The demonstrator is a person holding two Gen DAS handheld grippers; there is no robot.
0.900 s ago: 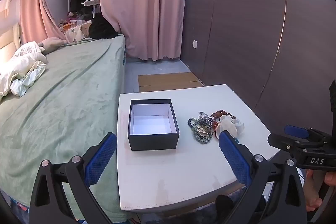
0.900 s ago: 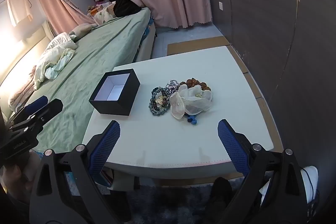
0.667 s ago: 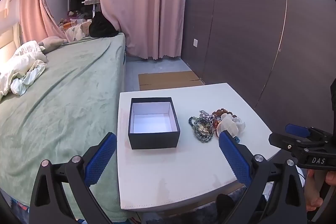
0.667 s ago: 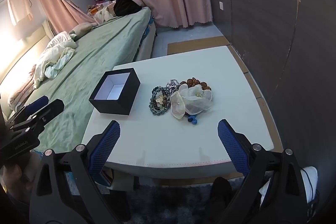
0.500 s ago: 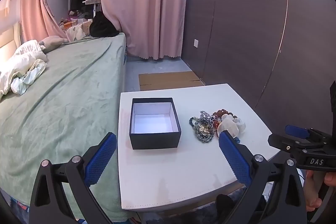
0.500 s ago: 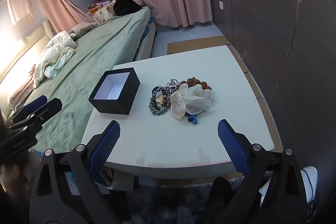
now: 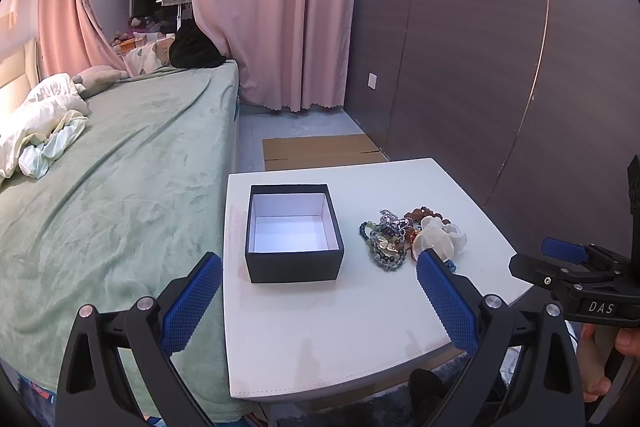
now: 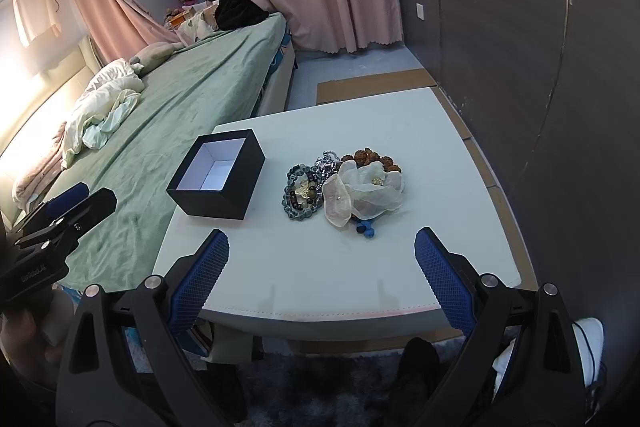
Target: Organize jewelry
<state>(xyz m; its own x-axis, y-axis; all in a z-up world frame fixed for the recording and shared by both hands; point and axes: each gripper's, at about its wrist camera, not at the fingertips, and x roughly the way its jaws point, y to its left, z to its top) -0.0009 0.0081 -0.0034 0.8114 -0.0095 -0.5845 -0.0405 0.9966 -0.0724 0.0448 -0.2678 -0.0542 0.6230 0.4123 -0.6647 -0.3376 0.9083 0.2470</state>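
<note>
An open black box (image 7: 294, 233) (image 8: 218, 179) with a white, empty inside stands on the white table (image 7: 340, 327) (image 8: 360, 267). To its right lies a heap of jewelry (image 7: 404, 239) (image 8: 340, 187): dark bead bracelets (image 8: 300, 193), brown beads, a silver chain and a sheer white fabric flower (image 8: 366, 193). My left gripper (image 7: 318, 267) is open, hovering near the table's front edge, nothing between its blue pads. My right gripper (image 8: 322, 245) is open too, in front of the heap, holding nothing.
A green-covered bed (image 7: 112, 167) (image 8: 180, 107) runs along the table's left side. Dark wall panels (image 7: 500, 67) stand to the right. Flat cardboard (image 7: 320, 149) lies on the floor beyond the table, before pink curtains (image 7: 272, 7). A hand holds each gripper's handle.
The left wrist view has shifted slightly, the box sitting a little further right in the picture. The right gripper has stayed almost still. Both stay open.
</note>
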